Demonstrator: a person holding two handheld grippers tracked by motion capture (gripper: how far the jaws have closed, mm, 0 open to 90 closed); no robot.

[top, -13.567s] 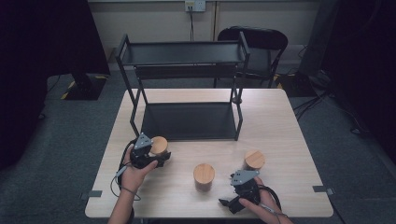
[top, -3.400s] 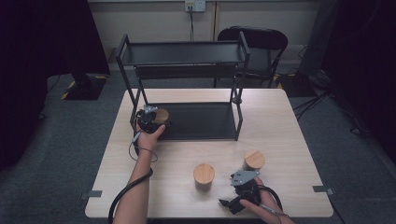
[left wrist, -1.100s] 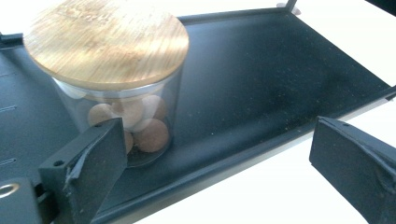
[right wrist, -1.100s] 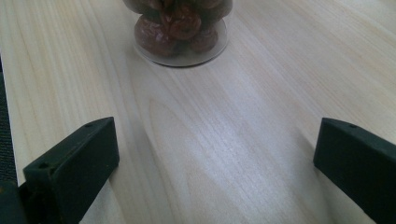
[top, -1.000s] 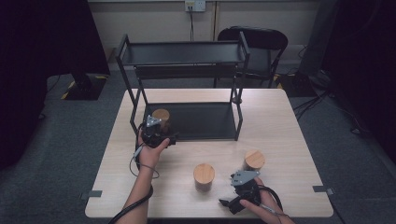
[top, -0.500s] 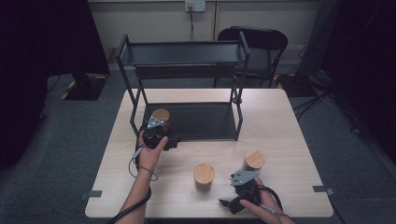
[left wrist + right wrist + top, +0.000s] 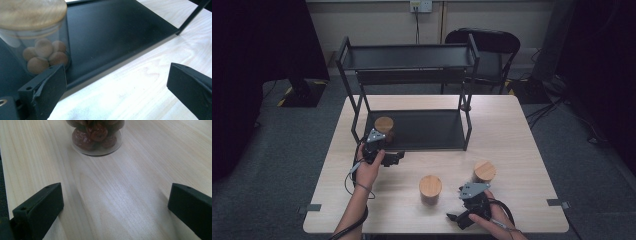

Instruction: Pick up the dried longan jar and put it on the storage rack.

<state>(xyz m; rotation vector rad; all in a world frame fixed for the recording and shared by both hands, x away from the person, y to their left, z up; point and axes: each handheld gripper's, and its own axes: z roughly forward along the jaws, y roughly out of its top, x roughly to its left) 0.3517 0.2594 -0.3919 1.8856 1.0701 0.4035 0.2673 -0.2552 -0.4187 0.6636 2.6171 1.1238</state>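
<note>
Since a moment ago your left gripper has backed off the jar and come out over the desk; the jar now stands alone on the lower shelf of the black rack, at its front left corner. In the left gripper view that jar, wooden lid on and pale round balls inside, sits just past your left finger, and the fingers are spread wide with nothing between them. Watch that left finger as you pull away: it is close to the glass, and a swing toward the shelf could nudge the jar along or off the front lip. The rack's front left post is also near your hand, so a quick lift could clip it.

Moving right, the middle jar stands on the desk, and another jar sits just beyond your right gripper. In the right gripper view its fingers are released and wide apart, with a jar of dark rings ahead of them. Go in crooked or too low there and one finger could hit the glass first and push or tip it before you close.
</note>
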